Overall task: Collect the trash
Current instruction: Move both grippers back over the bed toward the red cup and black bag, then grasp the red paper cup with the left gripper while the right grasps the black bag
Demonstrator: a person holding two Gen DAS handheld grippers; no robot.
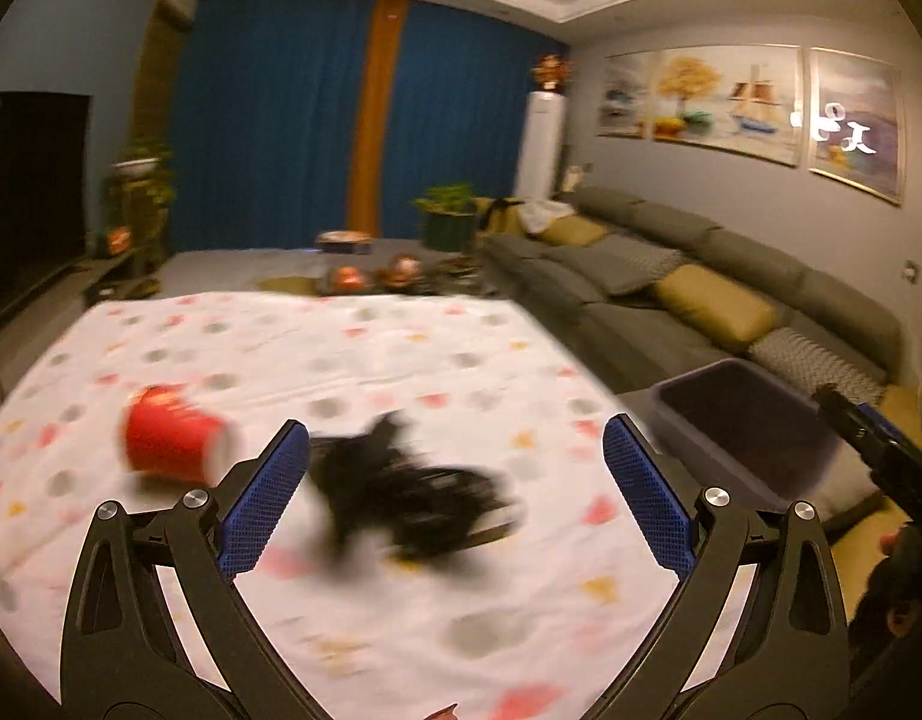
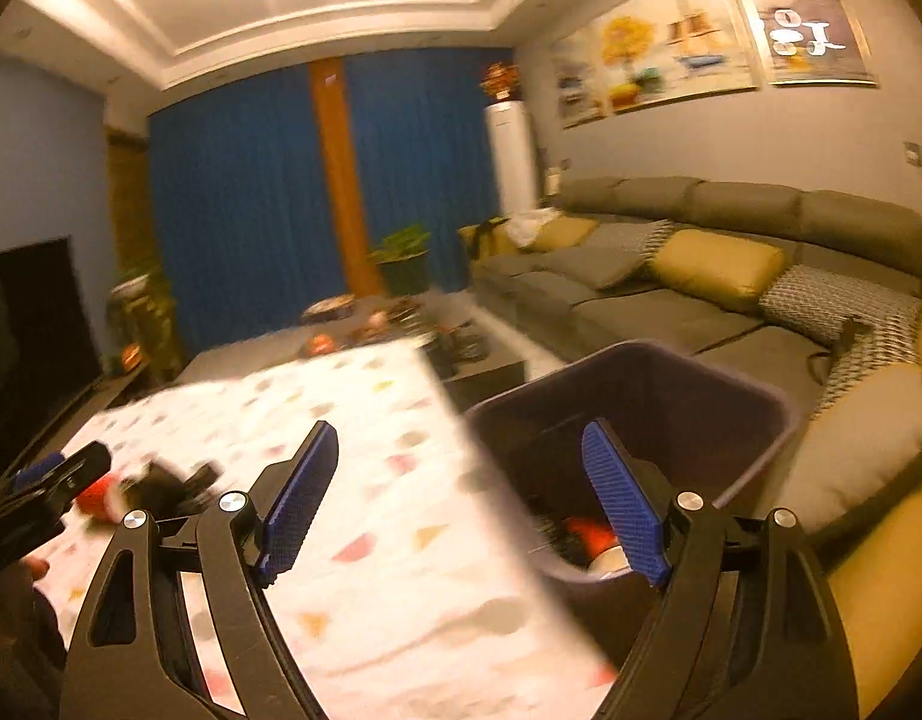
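Observation:
A crumpled black piece of trash [image 1: 410, 489] lies on the patterned tablecloth [image 1: 341, 354], blurred. A red paper cup [image 1: 176, 445] lies on its side just left of it. My left gripper [image 1: 458, 465] is open and empty, its blue pads either side of the black trash, above it. A dark purple bin [image 1: 754, 420] stands off the table's right edge. My right gripper [image 2: 461, 468] is open and empty over the table's right edge and the bin [image 2: 640, 384]. A red and white cup [image 2: 598, 540] lies inside the bin. The left gripper [image 2: 47, 480] shows at far left.
A grey sofa [image 1: 670, 276] with yellow cushions runs along the right wall behind the bin. A low dark table [image 1: 365, 276] with bowls and small items stands beyond the cloth. Potted plants, a TV [image 2: 29, 330] at left and blue curtains are farther back.

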